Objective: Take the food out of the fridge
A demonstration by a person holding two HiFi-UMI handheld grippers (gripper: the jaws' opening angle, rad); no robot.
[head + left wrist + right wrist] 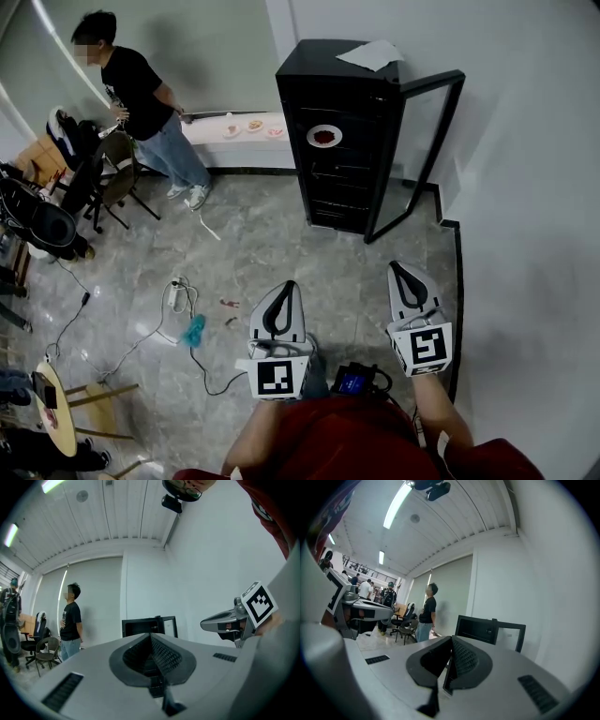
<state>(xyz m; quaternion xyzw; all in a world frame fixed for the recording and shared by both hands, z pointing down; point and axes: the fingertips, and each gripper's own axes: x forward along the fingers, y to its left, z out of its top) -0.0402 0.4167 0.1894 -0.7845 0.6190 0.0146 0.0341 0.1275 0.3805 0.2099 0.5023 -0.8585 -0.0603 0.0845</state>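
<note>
Both shut, left claw [286, 285] and right claw [402, 268] face plated food [324, 137] well ahead.

Bystander [141, 94] nr chair [116, 171], pwr strip [177, 296] apart.

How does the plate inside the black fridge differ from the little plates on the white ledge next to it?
The fridge plate sits alone on a shelf of the open fridge; the ledge plates are three in a row on the white ledge. The fridge plate holds dark red food; the ledge plates hold paler, pinkish bits. The fridge plate looks bigger in the head view. All are pale, round and lying flat.
</note>
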